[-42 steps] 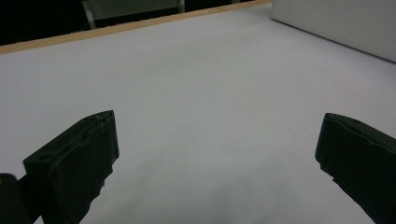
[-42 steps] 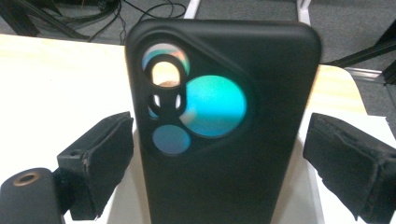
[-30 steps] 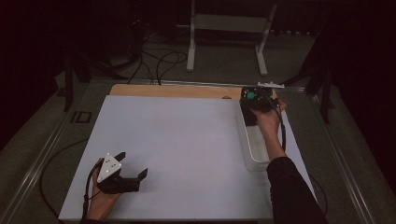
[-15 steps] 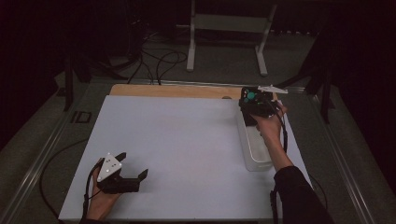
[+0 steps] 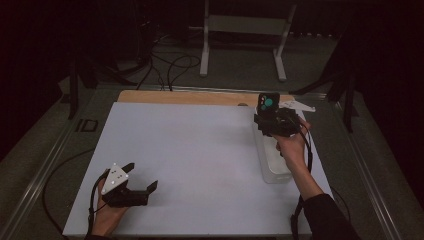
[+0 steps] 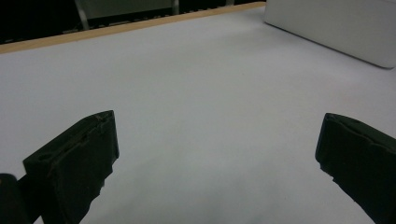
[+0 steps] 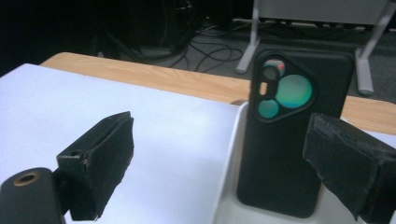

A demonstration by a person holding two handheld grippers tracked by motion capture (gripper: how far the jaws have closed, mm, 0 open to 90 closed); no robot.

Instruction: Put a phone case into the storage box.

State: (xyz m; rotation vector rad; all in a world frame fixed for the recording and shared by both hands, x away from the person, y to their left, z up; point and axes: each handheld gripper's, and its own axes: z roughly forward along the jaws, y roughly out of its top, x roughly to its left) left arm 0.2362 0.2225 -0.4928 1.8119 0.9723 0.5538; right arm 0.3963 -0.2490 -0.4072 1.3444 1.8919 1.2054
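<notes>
Along the right gripper view, a black phone [image 7: 292, 130] stands upright in the white tray [image 7: 233, 186] between spread jaws.

The table [image 5: 190, 150] wore a smooth, matt white sheet over a wooden edge; the tray [image 7: 233, 196] looked like matt white plastic, the phone [image 7: 289, 135] was matt black with glossy lenses, jaw pads looked rough like foam.

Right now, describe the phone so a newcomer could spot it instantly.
Start at the white mat covering the table, then go to the clear plastic bin along its right edge. The phone stands upright at the bin's far end, between the right gripper's open jaws: black case, triangular camera cluster with greenish lenses.
</notes>
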